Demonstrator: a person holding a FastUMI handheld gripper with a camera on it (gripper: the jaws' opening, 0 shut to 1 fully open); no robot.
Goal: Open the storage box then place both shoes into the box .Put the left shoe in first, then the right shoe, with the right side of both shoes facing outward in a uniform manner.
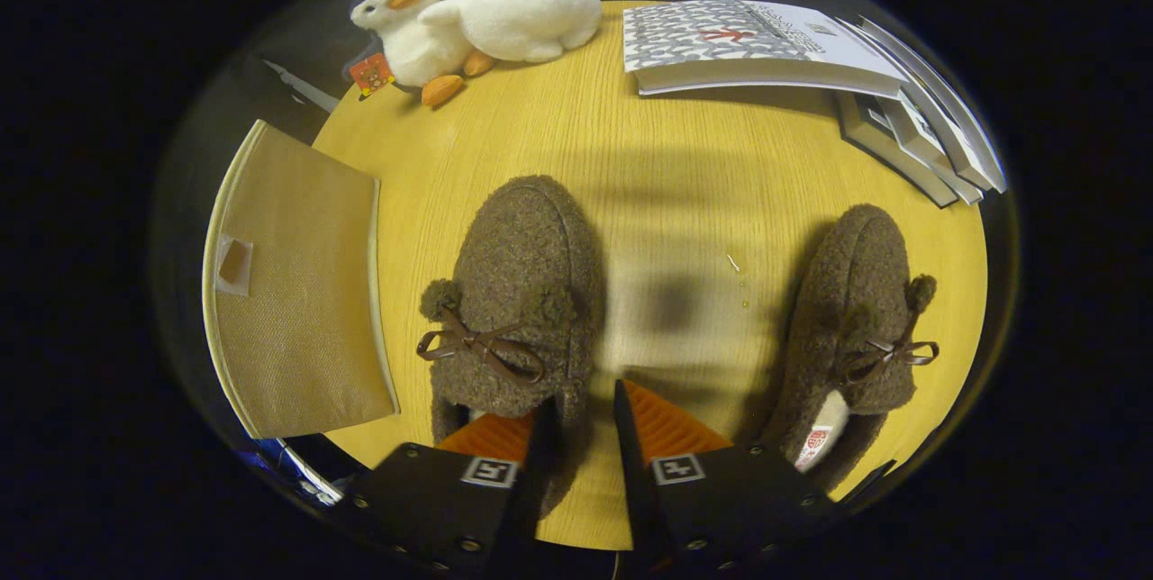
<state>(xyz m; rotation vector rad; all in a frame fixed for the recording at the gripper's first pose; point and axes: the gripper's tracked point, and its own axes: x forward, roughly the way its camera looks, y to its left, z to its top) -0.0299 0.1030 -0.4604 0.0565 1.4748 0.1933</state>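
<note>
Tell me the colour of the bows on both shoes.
Dark brown bows, on lighter brown fuzzy shoes; gripper view.

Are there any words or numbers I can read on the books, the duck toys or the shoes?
None can be read.
Top book: red mark and small print, too blurred.
Duck toys: red tags, too small.
Right shoe: red and white label, too small.
Gripper: square coded markers, no words; one finger over the left shoe's opening, one outside its side wall.

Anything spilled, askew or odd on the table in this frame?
A few small droplets or specks sit on the yellow wooden table between the two brown fuzzy slippers. The stacked books fan out unevenly. The tongs straddle the nearer slipper's edge, unclamped.
</note>
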